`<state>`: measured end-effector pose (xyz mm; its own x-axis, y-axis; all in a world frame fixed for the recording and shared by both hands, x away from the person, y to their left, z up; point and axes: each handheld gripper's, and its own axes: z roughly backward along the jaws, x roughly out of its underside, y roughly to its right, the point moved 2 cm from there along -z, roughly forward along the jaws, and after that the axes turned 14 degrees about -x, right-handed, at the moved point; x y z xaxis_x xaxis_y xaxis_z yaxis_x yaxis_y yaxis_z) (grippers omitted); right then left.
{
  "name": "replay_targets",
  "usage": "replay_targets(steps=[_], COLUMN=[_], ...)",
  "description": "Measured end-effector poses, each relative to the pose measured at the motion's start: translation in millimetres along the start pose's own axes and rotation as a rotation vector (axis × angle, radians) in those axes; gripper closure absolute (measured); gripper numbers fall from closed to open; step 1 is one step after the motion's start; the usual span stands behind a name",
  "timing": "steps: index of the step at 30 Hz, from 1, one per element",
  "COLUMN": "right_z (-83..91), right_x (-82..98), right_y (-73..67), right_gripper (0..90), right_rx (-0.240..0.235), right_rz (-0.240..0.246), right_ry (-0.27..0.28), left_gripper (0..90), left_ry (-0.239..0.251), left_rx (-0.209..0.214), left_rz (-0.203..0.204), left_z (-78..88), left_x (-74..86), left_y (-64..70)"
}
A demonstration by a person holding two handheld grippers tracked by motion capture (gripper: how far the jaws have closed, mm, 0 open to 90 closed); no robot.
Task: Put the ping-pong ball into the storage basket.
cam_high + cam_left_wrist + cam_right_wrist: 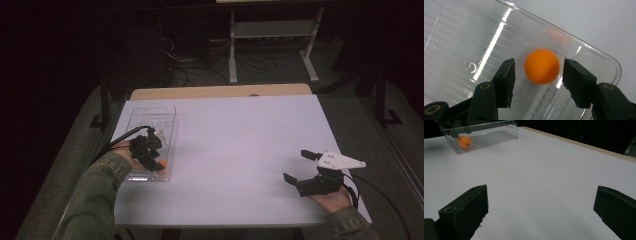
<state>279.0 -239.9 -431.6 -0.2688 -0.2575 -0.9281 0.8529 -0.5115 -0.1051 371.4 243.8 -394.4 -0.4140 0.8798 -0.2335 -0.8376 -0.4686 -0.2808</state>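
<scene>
An orange ball lies in a clear tray near the worktop's left edge, between the left tool's parted, non-touching jaws. Light, smooth and likely to roll, it wants gripping across its middle. The right tool rests open by the right edge.

The counter is white on top, with a pale wooden edge along its far side, and it is the brightest surface in a dim room. Beyond it, a grey floor carries a tangle of dark cables and a light metal frame with 2 legs.
</scene>
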Motion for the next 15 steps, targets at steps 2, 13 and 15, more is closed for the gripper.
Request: replay_targets(steps=[2, 13, 15], right_z=[0.0, -0.7, -0.8], right_x=[-0.1, 0.1, 0.1], right_y=[-0.1, -0.4, -0.5], right_gripper=[0.0, 0.0, 0.0], right_rx=[0.001, -0.002, -0.002], right_rz=[0.0, 0.0, 0.001], right_ry=[0.002, -0.002, -0.003], left_gripper=[40.2, 22.5, 21.4], left_ry=[0.006, 0.032, 0.032], left_rx=[0.012, -0.033, -0.033], left_rz=[0.023, 0.041, 0.041], left_z=[1.2, 6.4, 6.4], left_x=[0.4, 0.9, 0.9], left_y=[-2.1, -3.3, -3.3])
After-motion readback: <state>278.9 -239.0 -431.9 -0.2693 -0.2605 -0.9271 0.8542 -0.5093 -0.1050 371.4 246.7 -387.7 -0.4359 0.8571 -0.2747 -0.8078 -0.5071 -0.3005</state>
